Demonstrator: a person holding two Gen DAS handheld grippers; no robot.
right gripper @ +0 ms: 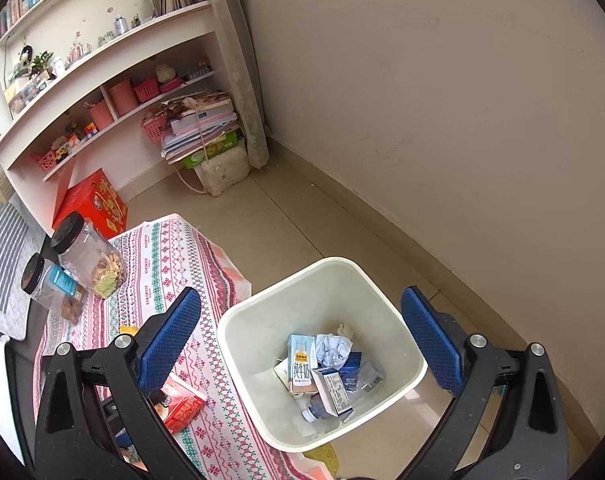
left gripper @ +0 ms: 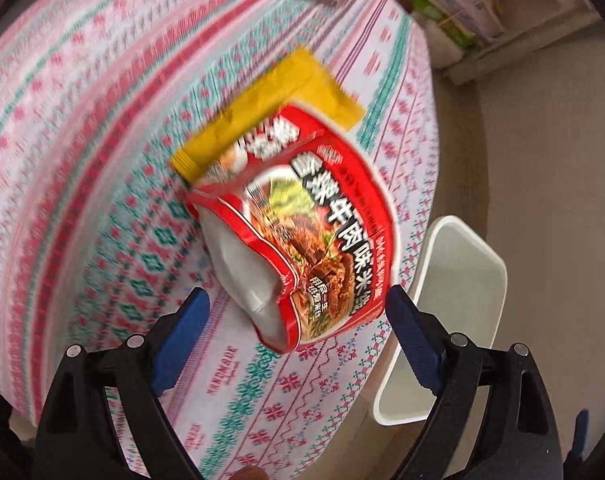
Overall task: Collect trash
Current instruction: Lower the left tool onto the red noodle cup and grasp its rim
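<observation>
A crumpled red noodle wrapper (left gripper: 302, 216) lies on the patterned tablecloth (left gripper: 102, 160), partly over a yellow packet (left gripper: 286, 96). My left gripper (left gripper: 296, 292) hangs open just above the wrapper's near end, and neither blue pad touches it. In the right wrist view the same red wrapper (right gripper: 182, 404) shows near the table edge behind my left finger. My right gripper (right gripper: 300, 292) stands open and empty over the white bin (right gripper: 262, 344). The bin holds a milk carton (right gripper: 302, 364), crumpled paper (right gripper: 334, 348), a bottle (right gripper: 314, 412) and other scraps.
The bin (left gripper: 454, 280) stands on the tiled floor against the table's edge. Two black-lidded clear jars (right gripper: 90, 256) (right gripper: 50, 288) stand at the table's far side. Shelves (right gripper: 102, 60), stacked books (right gripper: 202, 128) and a red box (right gripper: 94, 204) line the wall.
</observation>
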